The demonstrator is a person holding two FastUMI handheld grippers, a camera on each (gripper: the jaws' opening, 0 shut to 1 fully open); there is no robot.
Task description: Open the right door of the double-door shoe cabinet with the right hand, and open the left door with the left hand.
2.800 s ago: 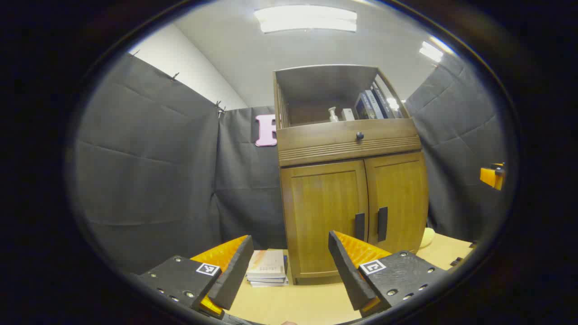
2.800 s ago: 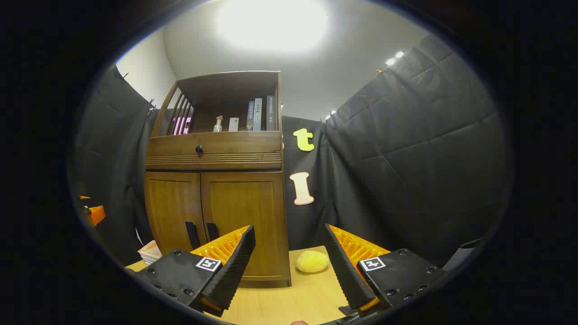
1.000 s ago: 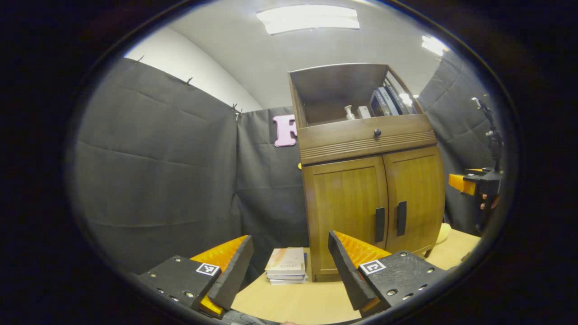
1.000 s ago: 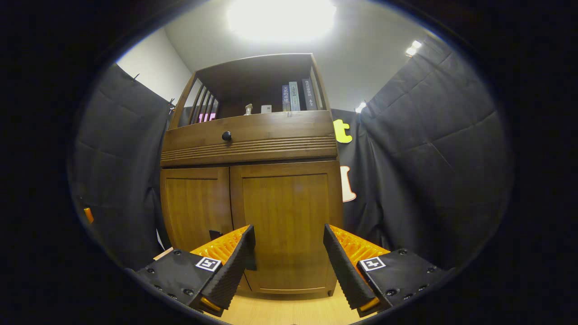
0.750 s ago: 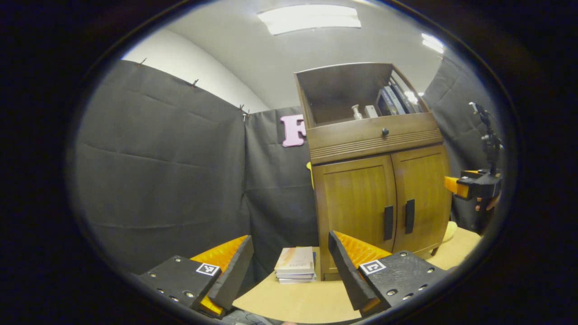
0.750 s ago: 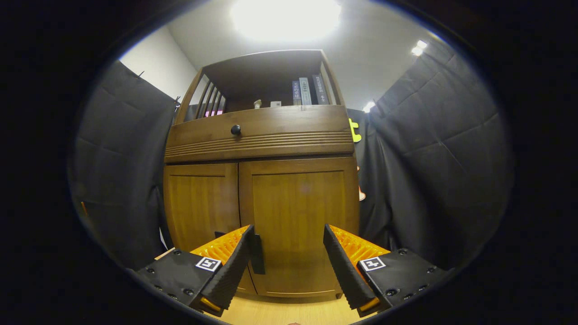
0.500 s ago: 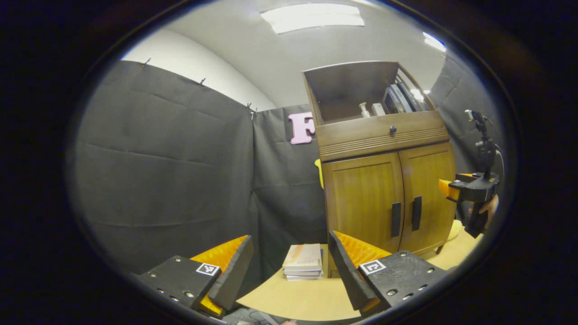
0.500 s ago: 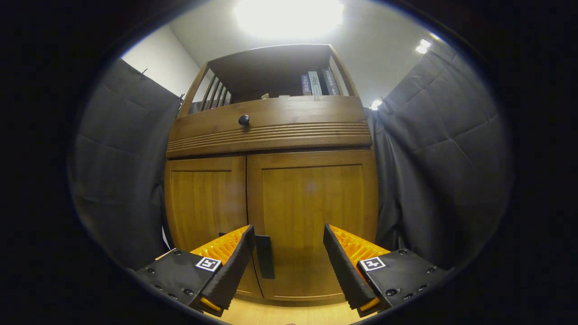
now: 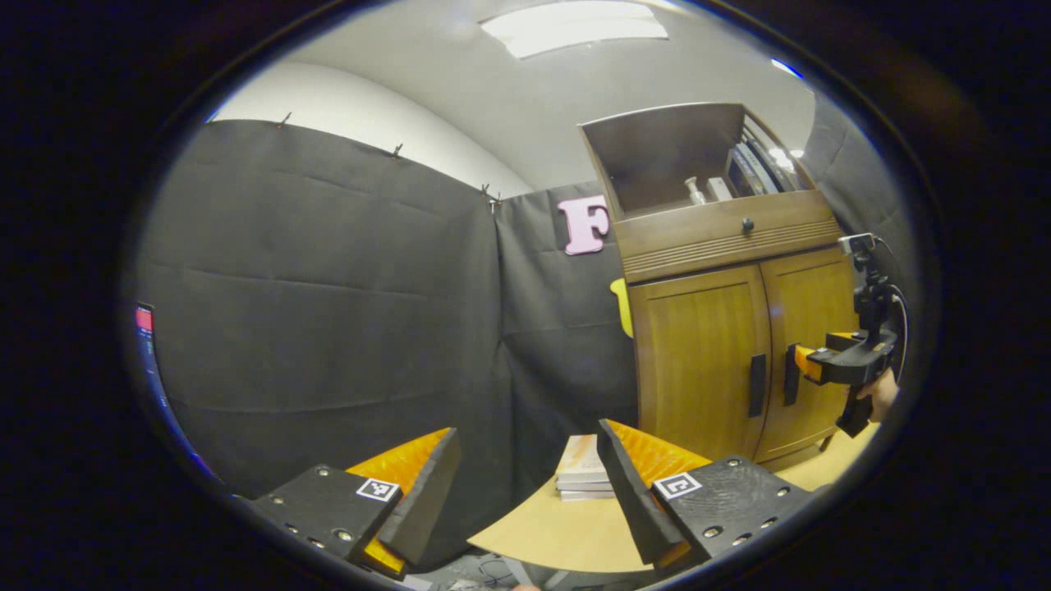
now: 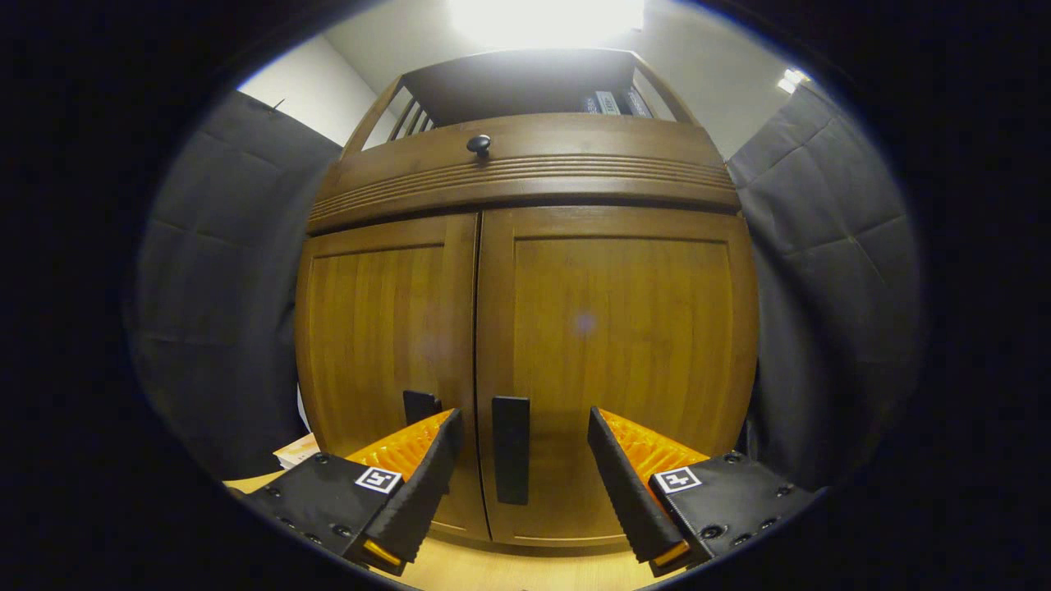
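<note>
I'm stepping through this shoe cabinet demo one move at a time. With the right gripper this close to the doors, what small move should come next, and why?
Probably ease the right gripper forward a little and close it on the right door handle. Its jaws are open, the handle stands between the fingers, and both doors look shut. The left gripper is open and farther back.

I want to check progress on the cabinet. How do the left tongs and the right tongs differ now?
The right tongs sit close to the right door's handle, which stands between their fingers, untouched. The left tongs are far from the left door's handle and aim at the booth's wall instead. Both are open and hold nothing; both doors are closed.
</note>
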